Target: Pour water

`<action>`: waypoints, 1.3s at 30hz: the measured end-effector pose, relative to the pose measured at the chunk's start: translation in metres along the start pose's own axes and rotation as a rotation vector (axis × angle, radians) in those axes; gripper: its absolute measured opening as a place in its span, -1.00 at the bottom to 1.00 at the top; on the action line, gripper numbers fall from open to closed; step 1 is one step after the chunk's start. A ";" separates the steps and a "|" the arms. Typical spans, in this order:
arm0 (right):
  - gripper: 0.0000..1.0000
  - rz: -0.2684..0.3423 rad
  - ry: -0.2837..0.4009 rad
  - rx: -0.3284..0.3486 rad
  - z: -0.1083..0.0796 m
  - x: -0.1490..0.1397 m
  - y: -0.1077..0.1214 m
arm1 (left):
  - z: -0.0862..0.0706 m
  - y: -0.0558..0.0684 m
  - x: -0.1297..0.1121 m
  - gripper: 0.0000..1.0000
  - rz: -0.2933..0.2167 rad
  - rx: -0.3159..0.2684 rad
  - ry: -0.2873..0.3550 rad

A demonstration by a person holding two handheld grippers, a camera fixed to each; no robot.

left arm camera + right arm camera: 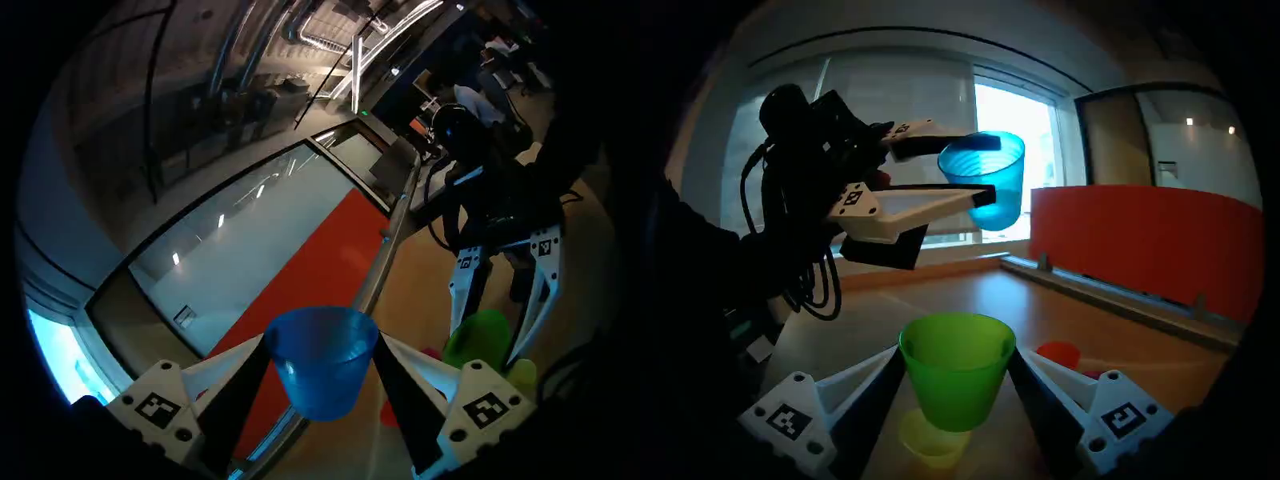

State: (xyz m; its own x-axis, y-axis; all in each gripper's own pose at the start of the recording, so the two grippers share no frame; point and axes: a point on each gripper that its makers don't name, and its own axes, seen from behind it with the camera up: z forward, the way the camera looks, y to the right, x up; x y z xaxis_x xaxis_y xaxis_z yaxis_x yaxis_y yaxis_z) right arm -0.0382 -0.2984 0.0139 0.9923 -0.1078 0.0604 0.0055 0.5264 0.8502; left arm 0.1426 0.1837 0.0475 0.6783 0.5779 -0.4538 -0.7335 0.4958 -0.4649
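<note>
A translucent blue cup (322,372) is pinched between the fingers of my left gripper (320,352), which is shut on its sides. In the right gripper view that gripper (992,168) holds the blue cup (986,182) high in the air, above and beyond the green cup. My right gripper (958,360) is shut on a green cup (958,384), held upright low over the wooden table (976,300). In the left gripper view the right gripper (486,346) and green cup (478,332) sit lower right. I cannot tell whether either cup holds water.
A small yellow cup (932,442) stands on the table just under the green cup, and a small red cup (1058,354) to its right. An orange partition (1152,240) runs along the table's far edge. Windows lie behind, and cables (812,280) hang from the left gripper.
</note>
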 end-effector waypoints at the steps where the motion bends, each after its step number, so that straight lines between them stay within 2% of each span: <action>1: 0.79 0.000 0.001 0.000 0.000 0.001 0.000 | 0.000 0.001 0.001 0.73 0.008 -0.002 0.002; 12: 0.79 -0.001 0.010 -0.001 0.003 0.010 -0.001 | 0.003 0.000 0.009 0.73 0.097 -0.003 0.016; 21: 0.79 0.008 0.023 -0.011 0.004 0.015 0.004 | 0.004 -0.001 0.012 0.73 0.140 -0.001 0.018; 39: 0.80 0.007 0.028 -0.020 0.005 0.018 0.008 | 0.007 0.001 0.020 0.73 0.263 0.005 0.028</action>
State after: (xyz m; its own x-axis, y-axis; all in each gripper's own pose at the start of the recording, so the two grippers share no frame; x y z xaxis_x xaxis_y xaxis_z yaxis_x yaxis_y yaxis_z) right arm -0.0212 -0.3002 0.0243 0.9954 -0.0806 0.0516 0.0005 0.5439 0.8392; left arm 0.1547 0.2004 0.0433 0.4649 0.6692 -0.5797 -0.8851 0.3337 -0.3245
